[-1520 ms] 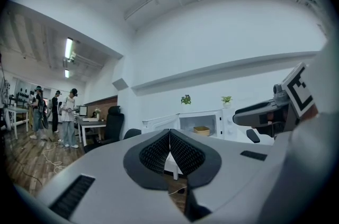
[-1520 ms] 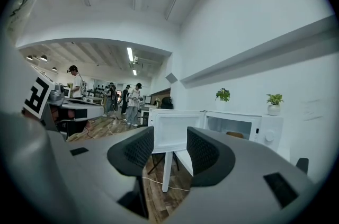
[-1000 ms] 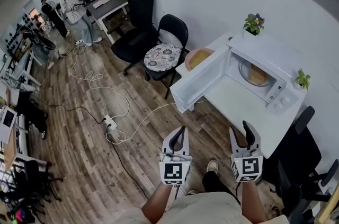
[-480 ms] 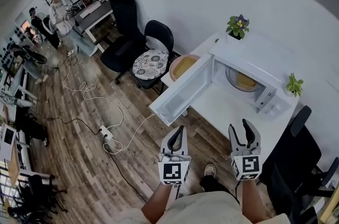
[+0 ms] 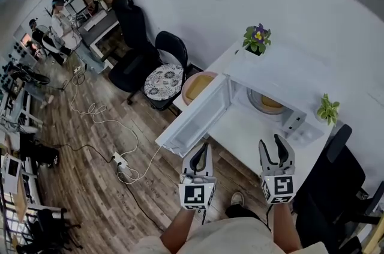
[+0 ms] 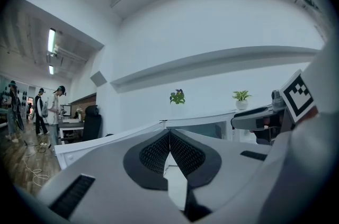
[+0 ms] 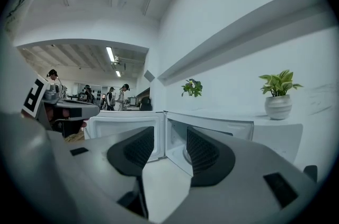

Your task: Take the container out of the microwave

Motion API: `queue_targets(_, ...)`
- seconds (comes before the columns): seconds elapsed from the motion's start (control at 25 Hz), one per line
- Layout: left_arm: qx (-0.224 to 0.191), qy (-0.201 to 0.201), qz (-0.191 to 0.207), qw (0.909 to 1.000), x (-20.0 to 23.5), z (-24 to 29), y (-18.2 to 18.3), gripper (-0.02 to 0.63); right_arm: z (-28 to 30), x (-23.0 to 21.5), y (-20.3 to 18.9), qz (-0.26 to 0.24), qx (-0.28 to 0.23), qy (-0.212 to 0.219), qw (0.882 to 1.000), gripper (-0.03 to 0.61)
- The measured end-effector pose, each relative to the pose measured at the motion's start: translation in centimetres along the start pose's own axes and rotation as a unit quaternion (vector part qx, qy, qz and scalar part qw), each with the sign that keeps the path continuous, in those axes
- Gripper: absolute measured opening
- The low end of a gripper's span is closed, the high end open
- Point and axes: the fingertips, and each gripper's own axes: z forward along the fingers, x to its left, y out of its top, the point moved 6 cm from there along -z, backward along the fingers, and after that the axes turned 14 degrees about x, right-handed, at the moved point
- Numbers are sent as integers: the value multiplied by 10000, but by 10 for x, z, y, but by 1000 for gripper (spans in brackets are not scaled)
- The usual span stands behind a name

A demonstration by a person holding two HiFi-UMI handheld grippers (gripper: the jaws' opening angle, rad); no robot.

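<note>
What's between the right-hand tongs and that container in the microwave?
Head view: only bare white tabletop separates the right tongs from the container; the microwave door stands open to the left.

Right of centre, the microwave (image 5: 282, 75) sits on the worktop (image 5: 252, 127). Its door (image 5: 195, 117) hangs open toward lower left, with the container (image 5: 271, 102) inside. A flowering plant (image 5: 257, 38) stands at its upper left, a leafy plant (image 5: 327, 107) at its right. Chairs (image 5: 165, 75) stand left of the worktop.

round yellowish container (image 5: 269, 102) inside open white microwave (image 5: 282, 87).

Bright even ceiling light; strong fisheye edges; sharp.
</note>
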Motion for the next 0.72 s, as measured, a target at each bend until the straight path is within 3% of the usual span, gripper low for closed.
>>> queue_targets(0.24,-101,-39,71,9999,-11,37,16,8,24,-27,0,223,-1,39,9997,192)
queue_targets(0.72,-147,-186,142,9996,-20,70,29,8,40,-44,2,203,50,11,9998,192)
